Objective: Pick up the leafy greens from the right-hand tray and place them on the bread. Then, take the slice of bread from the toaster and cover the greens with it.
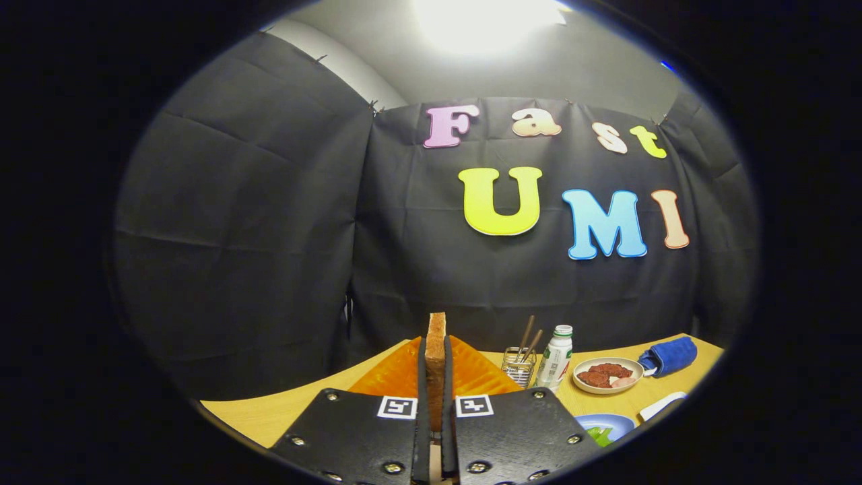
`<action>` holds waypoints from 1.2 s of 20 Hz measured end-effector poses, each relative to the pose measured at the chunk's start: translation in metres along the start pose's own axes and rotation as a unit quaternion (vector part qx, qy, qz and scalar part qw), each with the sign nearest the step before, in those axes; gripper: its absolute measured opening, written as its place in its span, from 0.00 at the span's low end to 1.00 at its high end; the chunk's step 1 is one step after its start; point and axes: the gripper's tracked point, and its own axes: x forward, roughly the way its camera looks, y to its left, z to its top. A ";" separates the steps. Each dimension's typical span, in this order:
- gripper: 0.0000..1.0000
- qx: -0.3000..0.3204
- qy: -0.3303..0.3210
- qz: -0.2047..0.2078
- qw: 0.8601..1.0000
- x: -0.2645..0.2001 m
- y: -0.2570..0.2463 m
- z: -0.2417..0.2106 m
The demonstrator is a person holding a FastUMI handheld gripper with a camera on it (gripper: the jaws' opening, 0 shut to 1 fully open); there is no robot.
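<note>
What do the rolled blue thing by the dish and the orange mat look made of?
The rolled blue towel looks like soft matte terry cloth, with a fuzzy nap. The orange mat seems glossy plastic or silicone, with ridged shine. The gripper is shut on the browned slice of bread.

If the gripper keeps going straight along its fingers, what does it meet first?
The gripper, shut on the bread slice, points over the orange mat. Past that, probably just the black cloth wall; depth is unclear.

one bread slice [436,367], one bottle [555,358], two plates [608,375] – counted
</note>
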 end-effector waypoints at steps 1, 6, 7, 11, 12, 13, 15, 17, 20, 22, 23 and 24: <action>0.07 0.001 -0.004 0.002 1.000 -0.003 -0.003 0.003; 0.07 0.006 -0.011 -0.011 1.000 -0.018 -0.028 0.015; 0.07 0.009 -0.011 -0.013 1.000 -0.020 -0.034 0.016; 0.07 0.011 -0.013 -0.037 0.999 -0.028 -0.061 0.020; 0.07 0.009 -0.012 -0.040 0.999 -0.029 -0.065 0.019; 0.07 0.006 -0.009 -0.043 0.999 -0.031 -0.070 0.017; 0.07 0.006 -0.003 -0.049 0.999 -0.033 -0.078 0.011; 0.07 0.010 0.007 -0.055 0.998 -0.036 -0.088 0.003; 0.07 0.011 0.017 -0.064 0.998 -0.042 -0.103 -0.007; 0.07 0.015 0.024 -0.066 0.997 -0.047 -0.110 -0.016; 0.07 0.016 0.028 -0.067 0.997 -0.049 -0.115 -0.021; 0.07 0.017 0.032 -0.070 0.997 -0.053 -0.120 -0.024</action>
